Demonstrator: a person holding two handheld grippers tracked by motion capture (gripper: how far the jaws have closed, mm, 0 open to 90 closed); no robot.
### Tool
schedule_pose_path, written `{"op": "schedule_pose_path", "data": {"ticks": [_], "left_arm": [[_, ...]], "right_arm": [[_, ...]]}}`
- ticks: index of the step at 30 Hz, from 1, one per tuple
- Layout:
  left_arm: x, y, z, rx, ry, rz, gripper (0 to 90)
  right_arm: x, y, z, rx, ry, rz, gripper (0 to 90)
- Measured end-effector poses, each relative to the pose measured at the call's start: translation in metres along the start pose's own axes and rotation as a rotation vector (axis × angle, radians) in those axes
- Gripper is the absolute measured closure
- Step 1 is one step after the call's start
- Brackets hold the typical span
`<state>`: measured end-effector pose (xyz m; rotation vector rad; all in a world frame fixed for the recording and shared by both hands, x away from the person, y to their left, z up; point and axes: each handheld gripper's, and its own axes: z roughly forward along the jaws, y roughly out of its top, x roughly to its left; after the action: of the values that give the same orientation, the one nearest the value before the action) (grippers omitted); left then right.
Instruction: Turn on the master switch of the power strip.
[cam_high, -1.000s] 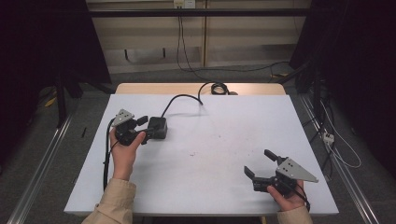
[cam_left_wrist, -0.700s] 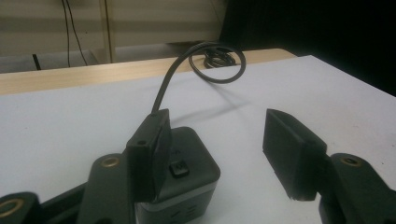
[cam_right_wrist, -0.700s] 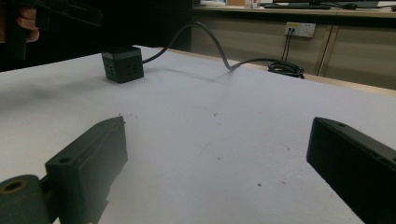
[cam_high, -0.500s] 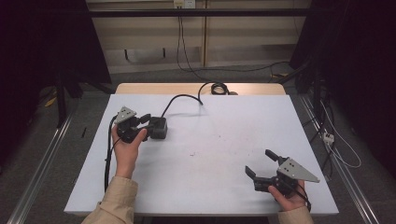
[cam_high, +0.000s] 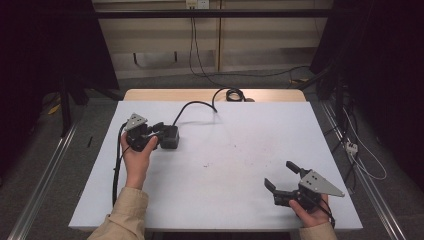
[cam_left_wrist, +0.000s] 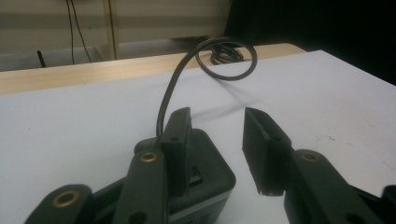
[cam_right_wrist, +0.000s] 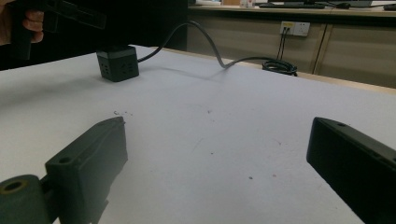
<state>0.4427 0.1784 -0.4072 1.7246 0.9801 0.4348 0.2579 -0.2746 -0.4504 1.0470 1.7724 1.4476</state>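
Note:
A black cube-shaped power block (cam_high: 170, 136) lies at the table's left, its black cable (cam_high: 192, 105) running back to a coil (cam_high: 231, 93) at the far edge. My left gripper (cam_high: 158, 134) is right at the block and open. In the left gripper view its jaws (cam_left_wrist: 217, 119) stand apart, the left one over the block (cam_left_wrist: 210, 175), the gap between them holding nothing. My right gripper (cam_high: 278, 174) rests near the front right, wide open and holding nothing. From the right gripper view (cam_right_wrist: 217, 126) the block (cam_right_wrist: 117, 63) sits far off.
The white tabletop (cam_high: 240, 145) lies on a wooden table whose far edge (cam_high: 270, 95) shows behind it. Cables run on the floor (cam_high: 260, 75) beyond, and a metal rail (cam_high: 45, 175) flanks the left side.
My left gripper has shifted slightly up and in toward the block. The block and the right gripper have stayed put.

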Motion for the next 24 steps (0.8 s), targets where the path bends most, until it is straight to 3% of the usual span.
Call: {"op": "schedule_pose_path", "data": {"ticks": [24], "left_arm": [[0.0034,-0.0002,0.0046,0.029,0.003,0.038,74.5]], "right_arm": [[-0.0020,-0.0016,-0.0023,0.003,-0.005,0.006,4.4]]}}
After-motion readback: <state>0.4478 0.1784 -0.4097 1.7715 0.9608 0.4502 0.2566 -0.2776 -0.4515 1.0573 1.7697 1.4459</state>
